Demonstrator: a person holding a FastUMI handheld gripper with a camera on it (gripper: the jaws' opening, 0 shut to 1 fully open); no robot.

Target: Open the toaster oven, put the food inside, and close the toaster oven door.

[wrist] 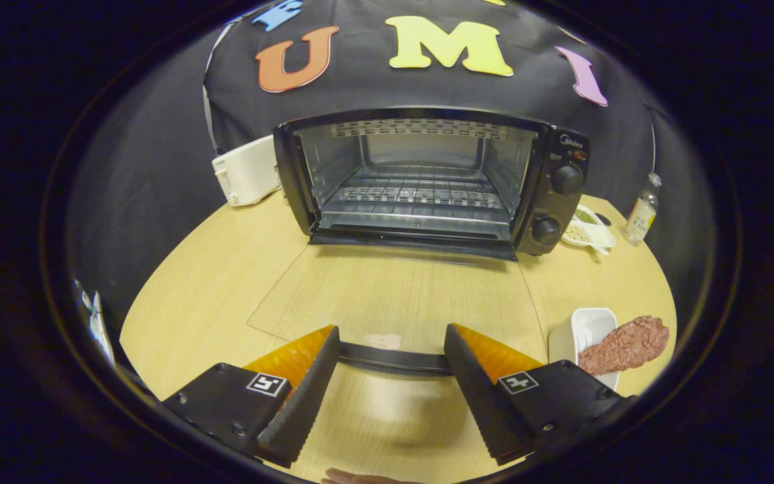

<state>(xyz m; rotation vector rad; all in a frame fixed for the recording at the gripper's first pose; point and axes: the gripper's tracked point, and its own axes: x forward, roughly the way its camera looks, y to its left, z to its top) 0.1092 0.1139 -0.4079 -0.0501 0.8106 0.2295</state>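
Gripper view
Writing: a small brand mark sits at the top of the control panel of the black toaster oven (427, 178), too small to read; each finger block carries one square black-and-white marker tag.
Oven: one, at the far side of the round pale wooden table (226, 269), door folded fully down. The glass door (394, 296) lies flat toward the gripper, and its dark handle bar (394, 358) runs across between the fingertips. One wire rack sits inside.
Knobs: two round black dials (567, 179), one above the other on the oven's right panel.
Food: one flat reddish-brown slab of meat (625, 344), resting over the edge of one white rectangular dish (585, 329), right of the door and just beside the right finger.
Other things: one white appliance (247, 171) left of the oven; one small white divided dish (588, 232) and one clear bottle (642, 212) to its right.
Gripper (392, 343): level, pointing at the oven, fingers spread wide, gripping nothing.
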